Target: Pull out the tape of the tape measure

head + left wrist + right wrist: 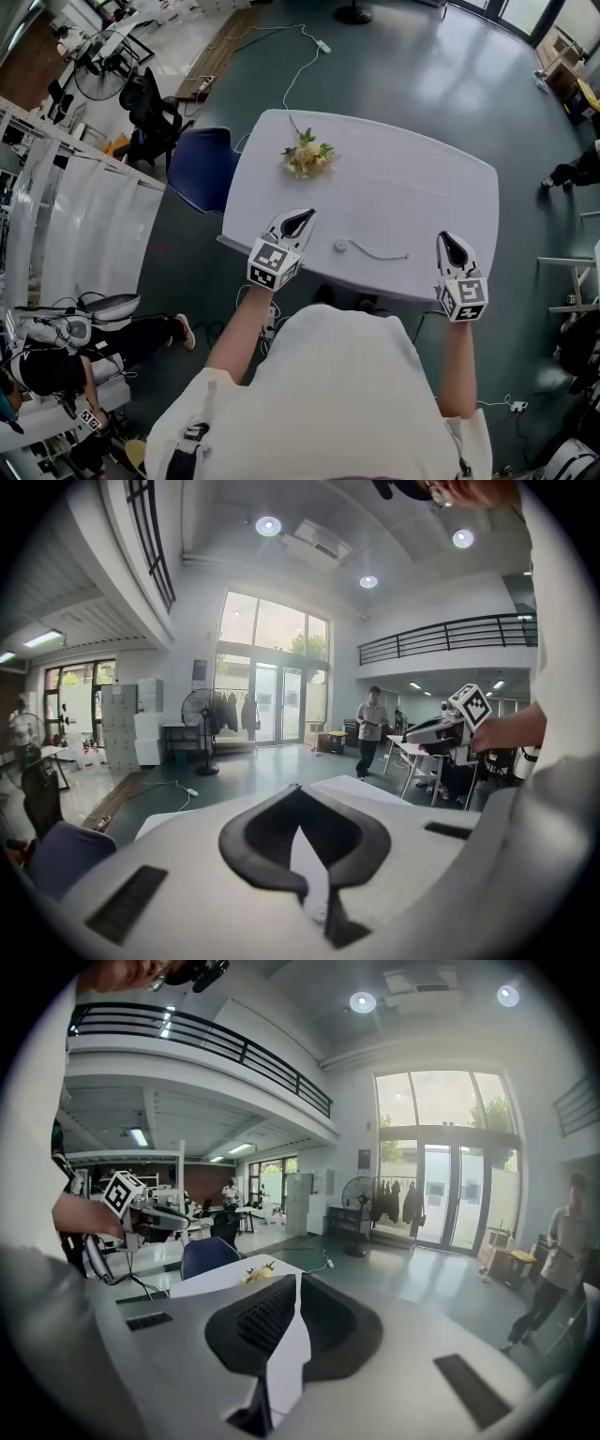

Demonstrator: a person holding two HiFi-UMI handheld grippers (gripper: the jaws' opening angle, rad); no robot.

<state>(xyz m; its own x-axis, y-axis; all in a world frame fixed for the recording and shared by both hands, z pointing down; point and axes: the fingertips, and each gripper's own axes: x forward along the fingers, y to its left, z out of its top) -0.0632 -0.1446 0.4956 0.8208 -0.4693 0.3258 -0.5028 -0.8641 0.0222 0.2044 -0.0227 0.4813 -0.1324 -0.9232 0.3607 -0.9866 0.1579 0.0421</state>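
Pressed together and empty on both left gripper point(299, 794) and right gripper point(299, 1279), hovering low in frame at the near edge of the white table point(441, 187). Find the tape measure point(341, 246) between them on the tabletop, a short tape point(380, 253) curling right. Probably light, apt to slide: pin the round case, pinch the thin springy tape near its tip. Cannot make out the end hook; missing from both gripper views.

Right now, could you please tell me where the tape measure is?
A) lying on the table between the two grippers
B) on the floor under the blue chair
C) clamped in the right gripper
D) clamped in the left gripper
A: the tape measure lies on the white table near its front edge, with the left gripper and right gripper on either side of it, both shut and empty.
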